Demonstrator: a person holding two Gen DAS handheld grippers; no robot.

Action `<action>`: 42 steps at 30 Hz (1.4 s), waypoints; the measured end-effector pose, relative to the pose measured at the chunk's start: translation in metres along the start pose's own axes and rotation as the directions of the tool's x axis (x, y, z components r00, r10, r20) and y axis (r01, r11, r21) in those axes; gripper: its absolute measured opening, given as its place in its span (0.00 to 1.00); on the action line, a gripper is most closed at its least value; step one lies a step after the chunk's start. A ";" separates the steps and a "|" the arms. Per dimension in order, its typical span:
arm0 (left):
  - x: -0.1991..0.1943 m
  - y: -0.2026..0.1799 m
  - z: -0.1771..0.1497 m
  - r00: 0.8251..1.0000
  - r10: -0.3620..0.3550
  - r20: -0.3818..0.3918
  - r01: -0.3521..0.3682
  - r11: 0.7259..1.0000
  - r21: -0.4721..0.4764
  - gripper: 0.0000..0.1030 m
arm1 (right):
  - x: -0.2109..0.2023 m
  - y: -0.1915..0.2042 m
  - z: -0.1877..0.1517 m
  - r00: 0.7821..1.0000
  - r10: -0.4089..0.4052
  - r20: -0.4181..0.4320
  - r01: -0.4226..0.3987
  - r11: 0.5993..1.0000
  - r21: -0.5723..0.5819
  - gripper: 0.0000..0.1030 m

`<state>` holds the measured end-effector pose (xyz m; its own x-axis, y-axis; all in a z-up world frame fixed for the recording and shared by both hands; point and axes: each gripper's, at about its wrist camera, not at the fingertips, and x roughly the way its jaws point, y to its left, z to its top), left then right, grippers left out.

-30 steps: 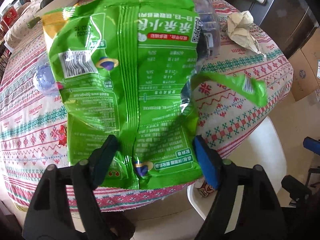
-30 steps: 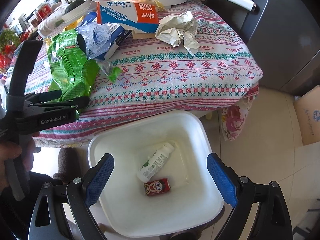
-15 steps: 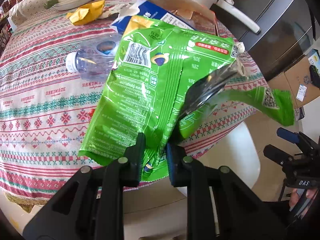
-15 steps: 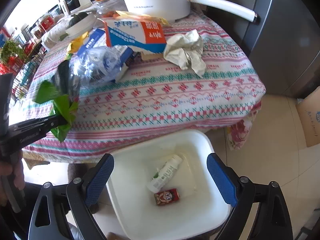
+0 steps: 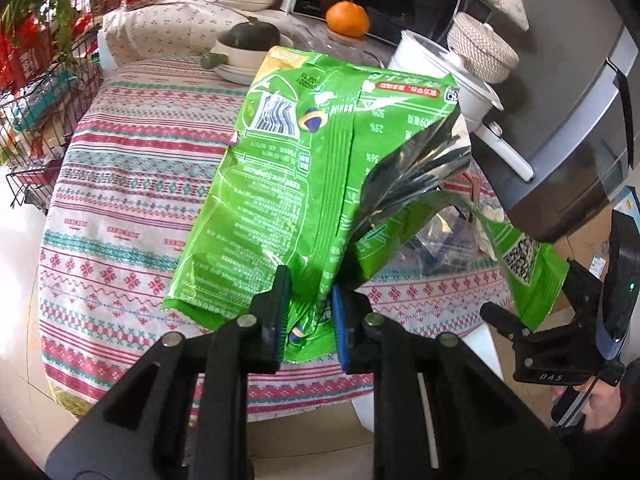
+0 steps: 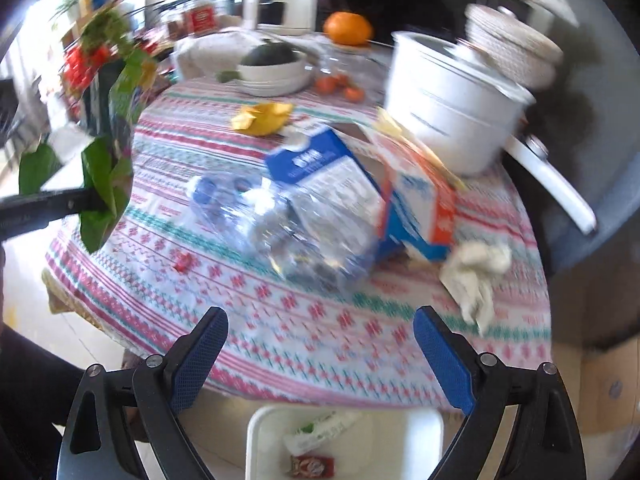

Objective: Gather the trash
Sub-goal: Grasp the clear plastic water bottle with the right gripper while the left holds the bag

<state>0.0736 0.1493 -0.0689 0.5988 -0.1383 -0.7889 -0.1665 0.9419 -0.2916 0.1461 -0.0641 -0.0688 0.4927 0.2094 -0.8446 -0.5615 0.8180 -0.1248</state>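
White bin (image 6: 256,436) holds bottle (image 6: 316,432), red pack (image 6: 312,466); left jaws pinch bag (image 5: 304,184), right spread.

Both wrist views look down, close, across patterned table (image 5: 120,200) (shared).

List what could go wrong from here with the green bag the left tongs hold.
1. The left tongs pinch only the bottom edge of the green snack bag, so it may slip out.
2. Its torn flap hangs loose near the right tongs and could snag.
3. The white bin sits low beside the table; a careless drop may miss it.
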 end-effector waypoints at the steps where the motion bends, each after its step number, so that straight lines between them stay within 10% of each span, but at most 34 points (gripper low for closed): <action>1: 0.003 0.006 0.004 1.000 0.006 0.008 -0.006 1.000 -0.012 0.21 | 0.005 0.008 0.007 1.000 0.010 0.001 -0.010 0.999 -0.039 0.92; 10: -0.004 0.053 0.022 0.999 0.023 0.044 -0.017 0.990 -0.139 0.21 | 0.064 0.101 0.058 0.999 0.049 -0.019 -0.052 0.903 -0.426 0.92; 17: -0.001 0.081 0.018 1.000 0.023 0.003 -0.022 0.980 -0.196 0.21 | 0.124 0.133 0.077 0.993 -0.071 -0.097 -0.008 0.763 -0.646 0.92; 22: 0.003 0.093 0.021 0.999 0.027 -0.020 -0.031 0.970 -0.243 0.21 | 0.155 0.135 0.081 0.980 -0.126 -0.154 -0.014 0.732 -0.682 0.92; 32: 0.003 0.094 0.021 1.000 -0.016 -0.027 0.008 0.962 -0.274 0.21 | 0.143 0.125 0.088 0.992 -0.044 -0.120 -0.032 0.824 -0.565 0.75; 42: 0.008 0.064 0.010 0.996 -0.070 -0.061 0.057 0.980 -0.193 0.21 | 0.048 0.076 0.068 0.997 0.056 0.052 -0.041 0.967 -0.253 0.72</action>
<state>0.0760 0.2116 -0.0885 0.5602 -0.2219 -0.7981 -0.2803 0.8558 -0.4347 0.1716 0.0446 -0.0836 0.4949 0.2823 -0.8218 -0.7311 0.6464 -0.2183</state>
